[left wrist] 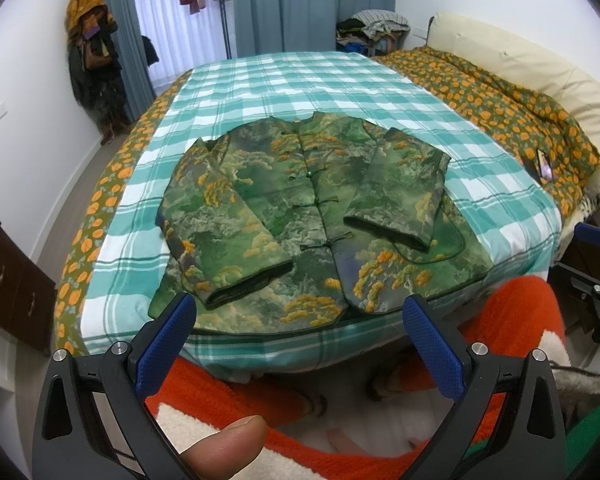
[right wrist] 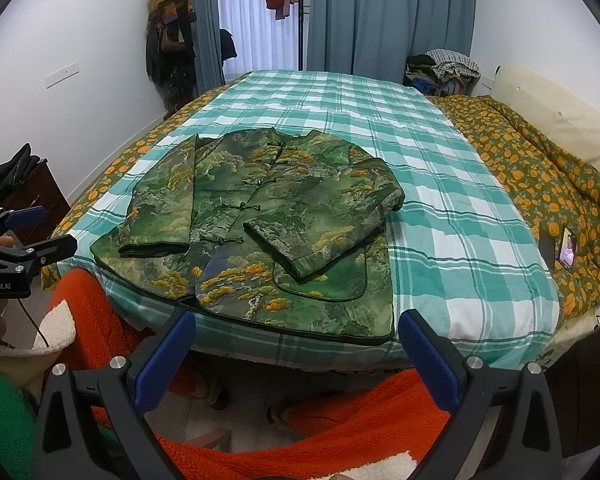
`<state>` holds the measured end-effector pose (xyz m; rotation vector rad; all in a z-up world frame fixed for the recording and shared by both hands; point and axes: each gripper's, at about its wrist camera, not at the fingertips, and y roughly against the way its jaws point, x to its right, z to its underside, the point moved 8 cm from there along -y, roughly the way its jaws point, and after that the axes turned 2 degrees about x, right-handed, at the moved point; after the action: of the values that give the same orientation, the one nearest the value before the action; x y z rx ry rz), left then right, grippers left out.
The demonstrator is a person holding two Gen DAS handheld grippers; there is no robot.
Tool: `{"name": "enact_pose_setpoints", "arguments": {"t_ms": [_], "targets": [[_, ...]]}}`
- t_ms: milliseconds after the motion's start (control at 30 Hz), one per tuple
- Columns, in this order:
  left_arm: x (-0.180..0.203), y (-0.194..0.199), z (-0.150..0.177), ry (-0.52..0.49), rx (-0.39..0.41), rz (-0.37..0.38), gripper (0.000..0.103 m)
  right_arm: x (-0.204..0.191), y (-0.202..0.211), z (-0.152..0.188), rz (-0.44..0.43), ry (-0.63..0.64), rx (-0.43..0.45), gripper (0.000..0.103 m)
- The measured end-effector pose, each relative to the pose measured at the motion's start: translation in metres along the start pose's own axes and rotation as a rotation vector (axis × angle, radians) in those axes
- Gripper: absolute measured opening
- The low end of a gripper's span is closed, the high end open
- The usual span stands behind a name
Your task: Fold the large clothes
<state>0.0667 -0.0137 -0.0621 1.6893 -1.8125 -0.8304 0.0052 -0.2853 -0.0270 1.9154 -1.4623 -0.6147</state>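
- One green landscape-print jacket (left wrist: pixel 304 216) is laid flat, front up, on the teal checked sheet (left wrist: pixel 284 80) near the bed's front edge.
- Its long axis is set from the hem, at the bed's near edge, to the collar, pointed toward the curtained window (left wrist: pixel 180 40).
- Both sleeves are folded inward over the front, cuffs directed toward the hem.
- The left gripper (left wrist: pixel 300 340) is held above the hem with its blue pads spread wide, nothing between them.
- The right gripper (right wrist: pixel 296 350) is likewise held apart and empty, just short of the hem.
- A phone (right wrist: pixel 568 252) is seen on the orange-flowered quilt (right wrist: pixel 540 184) to the right.
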Motion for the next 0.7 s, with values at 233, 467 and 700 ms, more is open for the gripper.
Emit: {"name": "enact_pose_setpoints", "arguments": {"t_ms": [233,467,700], "targets": [[0.0011,-0.0009,0.0006,0.000,-0.002,0.001,0.103,-0.0009,-0.0013,0.0008,0.001,-0.004,-0.003,0.103],[0.0030,-0.0015,0.0017,0.001,-0.002,0.001,0.103,-0.0020,-0.0009,0.0035,-0.003,0.001,-0.006,0.103],[0.0032,-0.0020,0.0018,-0.001,-0.002,0.002,0.103,-0.0016,-0.0014,0.0032,-0.002,-0.001,-0.007,0.103]]}}
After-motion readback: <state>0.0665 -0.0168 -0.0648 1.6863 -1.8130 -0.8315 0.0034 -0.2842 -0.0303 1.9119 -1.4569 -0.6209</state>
